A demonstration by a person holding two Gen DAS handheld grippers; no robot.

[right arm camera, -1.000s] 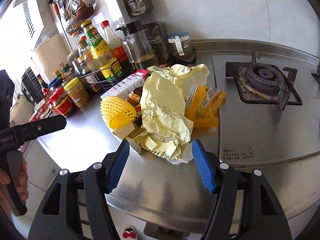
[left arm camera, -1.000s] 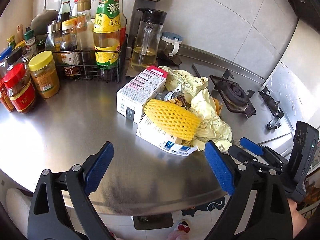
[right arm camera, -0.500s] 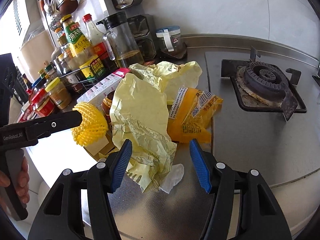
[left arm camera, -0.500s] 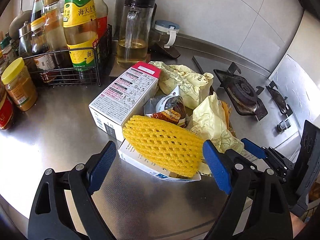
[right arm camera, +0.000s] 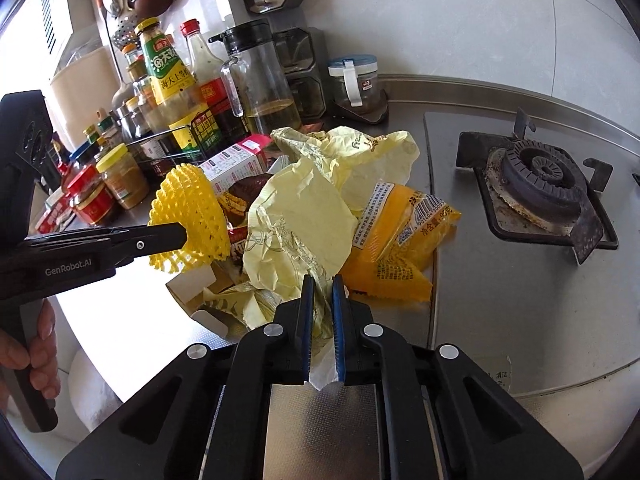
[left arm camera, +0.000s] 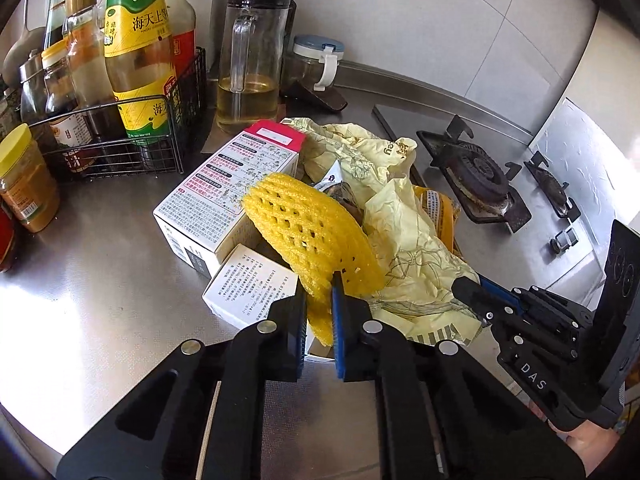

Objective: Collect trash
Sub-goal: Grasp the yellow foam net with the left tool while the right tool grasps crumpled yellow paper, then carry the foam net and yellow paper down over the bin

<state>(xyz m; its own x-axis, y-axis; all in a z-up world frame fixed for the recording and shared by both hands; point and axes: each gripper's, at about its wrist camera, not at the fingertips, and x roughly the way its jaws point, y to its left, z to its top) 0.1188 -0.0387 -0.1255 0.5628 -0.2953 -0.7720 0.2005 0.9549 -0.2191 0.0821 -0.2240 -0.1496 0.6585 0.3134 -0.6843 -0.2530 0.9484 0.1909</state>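
A heap of trash lies on the steel counter [left arm camera: 100, 280]. My left gripper [left arm camera: 319, 300] is shut on a yellow foam fruit net [left arm camera: 308, 228], which also shows in the right wrist view [right arm camera: 188, 208]. My right gripper [right arm camera: 321, 300] is shut on a crumpled pale yellow paper wrapper [right arm camera: 296, 232], seen too in the left wrist view [left arm camera: 408, 232]. In the heap are a white and pink carton [left arm camera: 224, 192], a small white box [left arm camera: 248, 284], an orange snack bag [right arm camera: 400, 248] and another yellow wrapper [right arm camera: 360, 156].
A wire rack of sauce bottles [left arm camera: 136, 80], an oil jug [left arm camera: 248, 64] and jars [left arm camera: 24, 180] stand at the back left. A gas burner [right arm camera: 540, 184] is on the right. The counter's front edge is close below both grippers.
Both grippers moved forward into the heap and closed. The left one took hold of the foam net, the right one took hold of the yellow wrapper.
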